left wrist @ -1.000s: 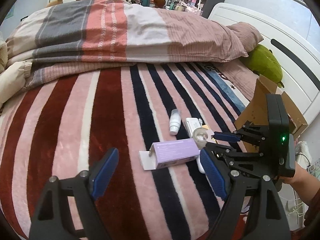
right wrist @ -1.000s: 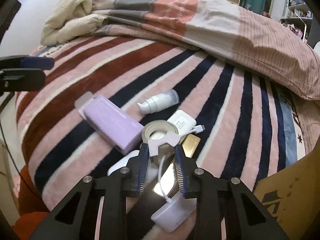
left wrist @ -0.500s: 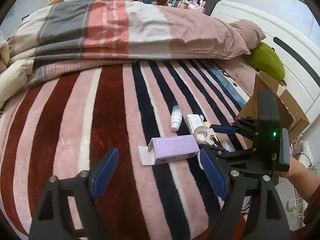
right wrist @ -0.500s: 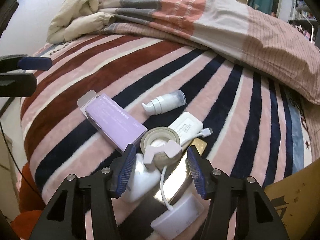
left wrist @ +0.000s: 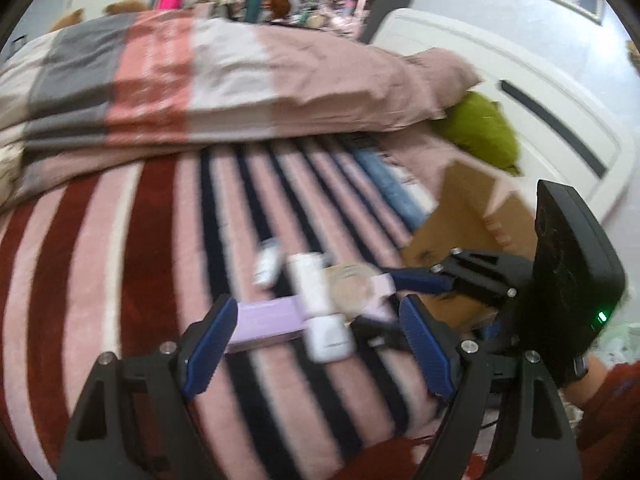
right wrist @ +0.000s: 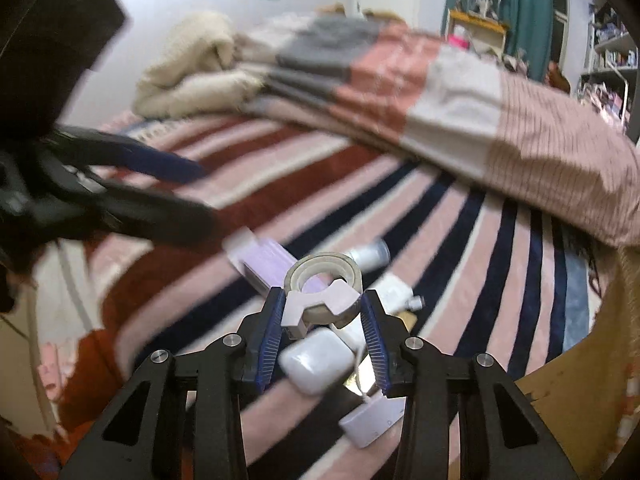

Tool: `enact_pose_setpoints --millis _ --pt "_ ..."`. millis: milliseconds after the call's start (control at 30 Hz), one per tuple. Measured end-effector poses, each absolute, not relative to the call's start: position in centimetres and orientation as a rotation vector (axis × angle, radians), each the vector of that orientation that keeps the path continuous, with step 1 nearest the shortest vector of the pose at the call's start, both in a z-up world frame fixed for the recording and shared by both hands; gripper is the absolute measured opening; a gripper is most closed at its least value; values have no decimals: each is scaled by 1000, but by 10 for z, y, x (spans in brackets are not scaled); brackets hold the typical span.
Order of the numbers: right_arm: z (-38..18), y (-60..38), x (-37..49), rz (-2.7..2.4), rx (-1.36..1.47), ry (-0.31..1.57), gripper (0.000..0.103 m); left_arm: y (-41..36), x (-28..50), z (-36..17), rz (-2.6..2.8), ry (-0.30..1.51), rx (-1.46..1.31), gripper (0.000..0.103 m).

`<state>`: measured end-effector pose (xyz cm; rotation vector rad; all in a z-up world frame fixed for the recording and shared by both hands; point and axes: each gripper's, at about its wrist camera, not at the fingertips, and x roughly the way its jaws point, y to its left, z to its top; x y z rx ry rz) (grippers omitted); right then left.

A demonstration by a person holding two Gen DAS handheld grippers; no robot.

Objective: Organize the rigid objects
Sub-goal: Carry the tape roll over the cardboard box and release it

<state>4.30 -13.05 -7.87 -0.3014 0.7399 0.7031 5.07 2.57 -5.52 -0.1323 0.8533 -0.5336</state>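
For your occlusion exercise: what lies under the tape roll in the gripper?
Below the tape roll show a purple box, a white case and a white charger. Their covered parts, and the blanket beneath, stay hidden.

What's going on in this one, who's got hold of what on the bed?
A person is sorting small items scattered on a striped blanket. The right hand-held gripper has the tape dispenser between its fingers, jaws closing on its lilac holder, and it looks raised off the pile. The left hand-held gripper is open and empty above the purple box. A white pump bottle, a charger with its cable and a white case lie on the blanket, beside a cardboard box.
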Motion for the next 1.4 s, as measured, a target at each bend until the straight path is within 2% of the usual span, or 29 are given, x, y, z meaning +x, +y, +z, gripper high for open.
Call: enact_pose_setpoints --millis 67,133,200,233,533,667,867,900,933,1000,1033,1400 --pt "-58 -135 31 726 -281 689 34 9 51 -44 -585 849 -134 77" --pt "-38 -142 20 736 -270 636 34 -8 52 -35 -621 846 -117 56" --pt "-22 -152 11 722 -269 592 34 -27 54 -25 -659 845 -109 43" --pt "-18 -157 9 716 -269 587 34 -34 54 -21 -672 842 -107 43" --pt "1 -243 13 573 -199 554 34 -139 79 0 -786 864 10 43" --pt "-1 -287 19 478 -171 588 34 -195 96 -6 -859 914 54 43" --pt "-10 -327 32 363 -155 658 35 -239 111 -21 -872 965 111 44" --pt "-12 -330 35 357 -151 672 36 -241 112 -22 -856 966 123 50" --pt "-14 -331 38 353 -155 689 43 -241 112 -22 -837 964 132 62" --pt "-18 -332 39 340 -170 701 62 -239 112 -22 -819 945 135 75" --pt "-18 -334 37 338 -171 695 64 -235 110 -21 -815 936 137 77" --pt "2 -305 22 435 -167 641 64 -134 86 12 -680 808 65 79"
